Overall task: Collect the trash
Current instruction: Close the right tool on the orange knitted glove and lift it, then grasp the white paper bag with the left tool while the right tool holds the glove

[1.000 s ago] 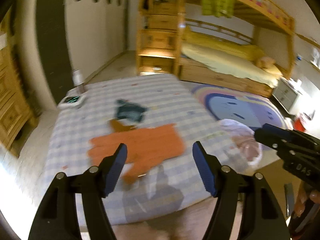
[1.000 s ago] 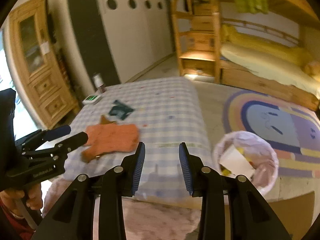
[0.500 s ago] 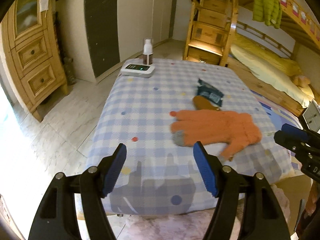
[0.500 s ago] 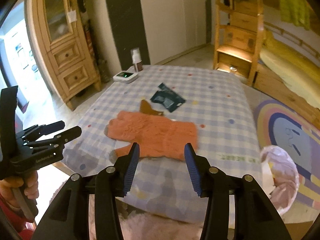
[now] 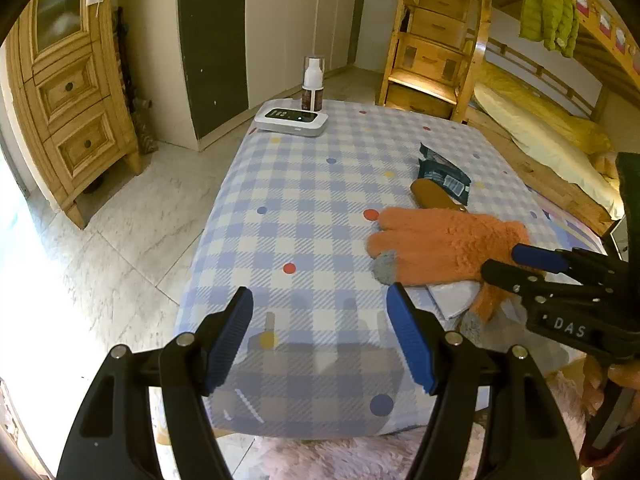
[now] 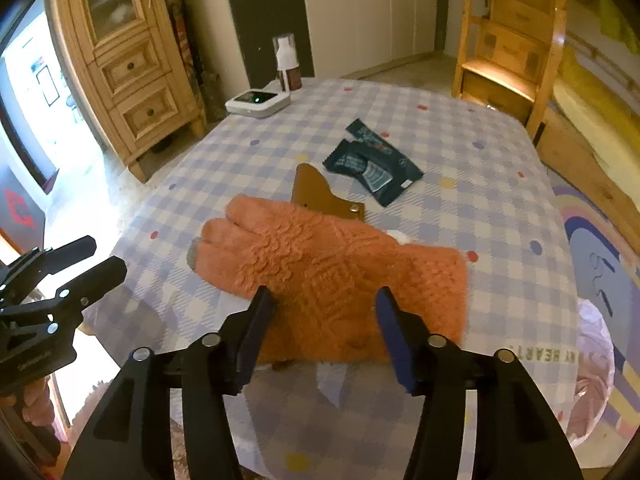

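Note:
A dark blue snack wrapper (image 6: 372, 162) lies on the checked tablecloth (image 6: 460, 152), also in the left wrist view (image 5: 444, 174). A brown leather case (image 6: 320, 196) lies beside it, partly under an orange knitted glove (image 6: 332, 268). White paper (image 5: 454, 294) sticks out from under the glove (image 5: 440, 246). My right gripper (image 6: 322, 336) is open and empty, just above the glove's near edge. My left gripper (image 5: 320, 338) is open and empty over the table's near left part. A lined trash bin (image 6: 596, 360) stands on the floor at the right.
A white device (image 5: 292, 120) and a spray bottle (image 5: 313, 82) stand at the table's far corner. A wooden cabinet (image 5: 68, 92) is at the left, a bunk bed (image 5: 520, 80) at the back right. A pink rug (image 5: 360, 460) lies below the table.
Both grippers have swung left from the bin side and moved in over the table. The right gripper has opened wider and come close to the glove.

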`<state>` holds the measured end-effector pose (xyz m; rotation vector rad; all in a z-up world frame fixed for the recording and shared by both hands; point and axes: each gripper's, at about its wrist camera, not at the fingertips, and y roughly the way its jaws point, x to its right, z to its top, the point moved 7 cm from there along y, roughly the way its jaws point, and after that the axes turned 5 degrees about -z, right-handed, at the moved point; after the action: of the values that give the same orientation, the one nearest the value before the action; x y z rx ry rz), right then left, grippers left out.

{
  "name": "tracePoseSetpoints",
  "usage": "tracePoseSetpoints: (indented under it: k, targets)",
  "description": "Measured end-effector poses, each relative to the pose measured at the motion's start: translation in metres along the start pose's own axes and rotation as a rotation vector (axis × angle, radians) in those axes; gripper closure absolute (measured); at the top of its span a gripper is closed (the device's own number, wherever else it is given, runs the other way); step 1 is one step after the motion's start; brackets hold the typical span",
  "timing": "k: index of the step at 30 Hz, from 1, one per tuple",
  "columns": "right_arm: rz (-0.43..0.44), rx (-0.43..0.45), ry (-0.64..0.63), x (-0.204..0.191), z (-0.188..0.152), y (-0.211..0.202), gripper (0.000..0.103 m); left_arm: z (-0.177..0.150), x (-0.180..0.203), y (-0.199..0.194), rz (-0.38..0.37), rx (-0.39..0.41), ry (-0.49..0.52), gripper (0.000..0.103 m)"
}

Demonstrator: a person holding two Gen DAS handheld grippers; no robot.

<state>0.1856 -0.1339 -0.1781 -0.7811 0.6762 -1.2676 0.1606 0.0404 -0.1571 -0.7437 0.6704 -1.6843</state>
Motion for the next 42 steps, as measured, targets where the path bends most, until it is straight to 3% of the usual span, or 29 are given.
tracePoseSetpoints:
  k: [5, 9, 10, 16, 19, 23, 29, 31, 42]
  targets:
    - [-0.025, -0.033, -0.07, -0.009, -0.005, 0.008, 0.049, -0.002, -0.002, 0.001, -0.002, -0.006, -0.008, 0.035]
    - [-0.03, 0.001, -0.065, -0.008, -0.001, 0.001, 0.083, -0.002, -0.001, -0.002, -0.003, -0.003, -0.006, 0.035]
    - [-0.025, 0.011, -0.054, -0.006, 0.001, 0.0, 0.086, -0.002, -0.001, -0.002, -0.003, -0.004, -0.005, 0.036]
    - [0.04, 0.16, 0.07, 0.012, 0.027, -0.042, 0.089, -0.002, 0.003, -0.01, -0.004, 0.008, 0.009, 0.035]
    - [0.053, 0.252, 0.134, 0.028, 0.042, -0.075, 0.089, -0.003, 0.011, -0.014, -0.01, 0.013, 0.028, 0.027]
    - [-0.015, 0.321, 0.181, 0.054, 0.043, -0.109, 0.089, -0.006, 0.029, -0.01, -0.034, -0.001, 0.067, 0.027]
    - [-0.081, 0.296, 0.234, 0.089, 0.017, -0.12, 0.089, -0.006, 0.054, 0.011, -0.097, -0.035, 0.118, 0.028]
    - [-0.099, 0.278, 0.239, 0.097, 0.008, -0.119, 0.089, -0.007, 0.063, 0.021, -0.118, -0.057, 0.144, 0.039]
    - [-0.118, 0.21, 0.296, 0.123, -0.028, -0.103, 0.088, -0.004, 0.097, 0.054, -0.19, -0.137, 0.179, 0.04]
